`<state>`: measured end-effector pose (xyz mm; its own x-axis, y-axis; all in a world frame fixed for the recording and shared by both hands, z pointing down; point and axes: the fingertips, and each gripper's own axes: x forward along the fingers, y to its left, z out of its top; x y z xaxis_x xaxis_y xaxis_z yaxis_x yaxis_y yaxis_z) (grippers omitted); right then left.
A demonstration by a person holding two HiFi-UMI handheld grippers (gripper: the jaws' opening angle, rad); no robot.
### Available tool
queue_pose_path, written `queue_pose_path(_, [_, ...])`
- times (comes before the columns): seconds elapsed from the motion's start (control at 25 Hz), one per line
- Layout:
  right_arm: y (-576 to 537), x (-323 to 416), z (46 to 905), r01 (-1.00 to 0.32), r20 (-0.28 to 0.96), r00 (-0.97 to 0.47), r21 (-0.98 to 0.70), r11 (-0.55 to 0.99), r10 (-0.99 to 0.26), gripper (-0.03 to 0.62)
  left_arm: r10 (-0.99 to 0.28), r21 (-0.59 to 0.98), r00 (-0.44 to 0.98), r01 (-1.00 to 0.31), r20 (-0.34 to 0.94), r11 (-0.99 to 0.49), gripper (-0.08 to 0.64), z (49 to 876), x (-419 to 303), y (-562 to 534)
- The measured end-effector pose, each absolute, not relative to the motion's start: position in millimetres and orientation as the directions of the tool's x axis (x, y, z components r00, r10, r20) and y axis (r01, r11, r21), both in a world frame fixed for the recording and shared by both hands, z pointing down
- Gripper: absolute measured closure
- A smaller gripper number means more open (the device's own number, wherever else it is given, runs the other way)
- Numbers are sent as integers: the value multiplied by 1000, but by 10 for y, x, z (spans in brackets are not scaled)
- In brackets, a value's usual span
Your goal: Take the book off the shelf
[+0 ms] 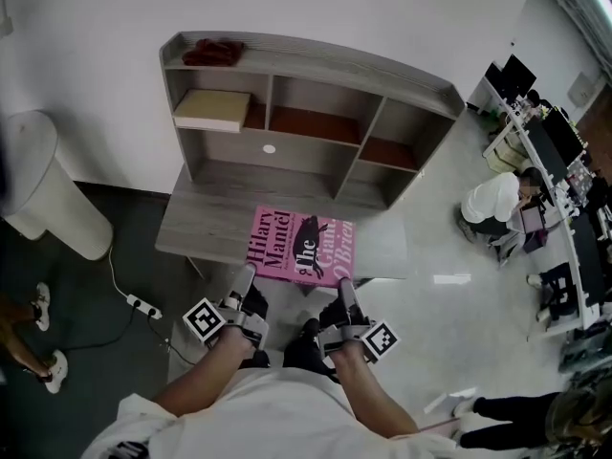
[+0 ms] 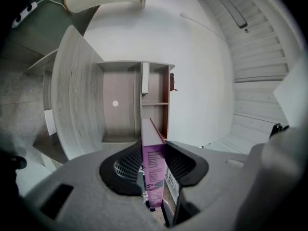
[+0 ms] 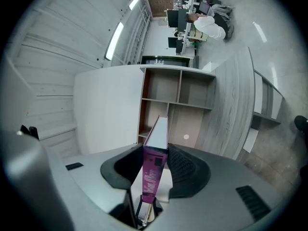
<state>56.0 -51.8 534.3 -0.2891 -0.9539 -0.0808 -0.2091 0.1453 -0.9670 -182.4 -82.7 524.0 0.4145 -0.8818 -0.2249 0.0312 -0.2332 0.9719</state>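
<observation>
L gripper, R gripper clamped on pink book, prob. above desk.

The book, magenta-pink with black lettering and a dark figure on its cover, lies level and face up just below the frame's centre. It is clear of the grey wooden shelf at upper centre.

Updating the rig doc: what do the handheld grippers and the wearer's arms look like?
The left gripper and right gripper match: black bodies, pale grey fingers, black ribbed pads, each with a white cube bearing black square markers. No cables visible. The person wears a white top.
</observation>
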Motion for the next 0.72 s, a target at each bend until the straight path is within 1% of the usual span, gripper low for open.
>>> queue_pose_path(0.16, [-367, 546, 5389, -208, -88, -285, -966, 151, -954, 434, -881, 975, 420, 39, -216, -220, 411, 5310, -1828, -694])
queue_pose_path(0.44, [-230, 542, 5520, -194, -93, -309, -968, 159, -947, 434, -883, 972, 415, 10, -219, -236, 411, 5372, -1821, -521])
queue_pose_path(0.72, [-273, 850, 5592, -207, -106, -337, -961, 183, -936, 434, -885, 972, 410, 12, -220, -236, 410, 5560, -1506, -457])
